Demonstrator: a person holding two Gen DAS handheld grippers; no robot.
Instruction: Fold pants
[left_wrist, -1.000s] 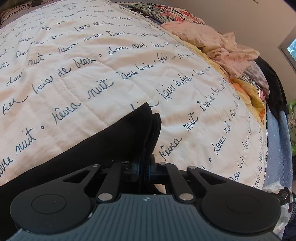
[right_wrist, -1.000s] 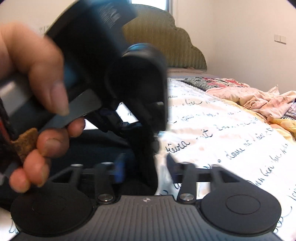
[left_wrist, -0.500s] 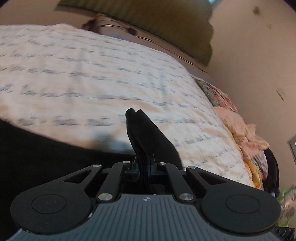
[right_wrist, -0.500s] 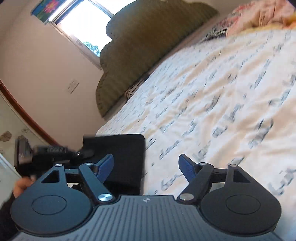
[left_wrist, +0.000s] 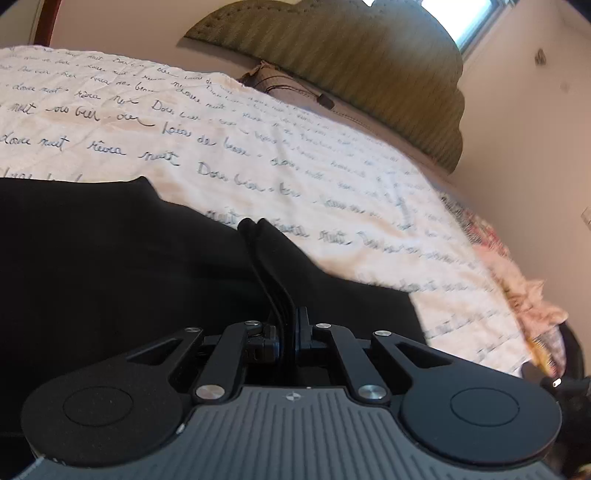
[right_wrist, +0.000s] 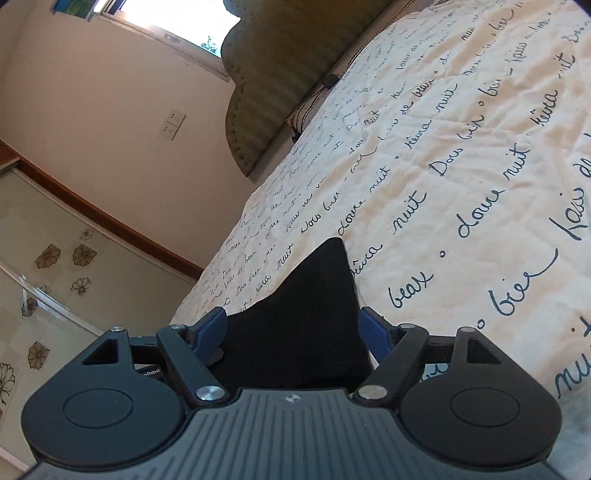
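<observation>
The black pants (left_wrist: 122, 251) lie on the cream bedspread with handwriting print (left_wrist: 258, 155). My left gripper (left_wrist: 290, 332) is shut on a bunched fold of the pants, which stands up between its fingers. In the right wrist view a corner of the black pants (right_wrist: 306, 314) lies between the blue fingers (right_wrist: 210, 328) of my right gripper (right_wrist: 293, 332), which is open around it without pinching. The bedspread (right_wrist: 461, 166) stretches beyond it.
A green padded headboard (left_wrist: 351, 66) stands at the far end of the bed, also in the right wrist view (right_wrist: 280, 74). A pile of pinkish clothes (left_wrist: 524, 295) lies at the bed's right side. A wall with a socket (right_wrist: 173, 125) is left.
My left gripper has carried the pinched fold across the bed toward the headboard end. My right gripper has swung away from the hand and the other gripper and now straddles a pants corner.
</observation>
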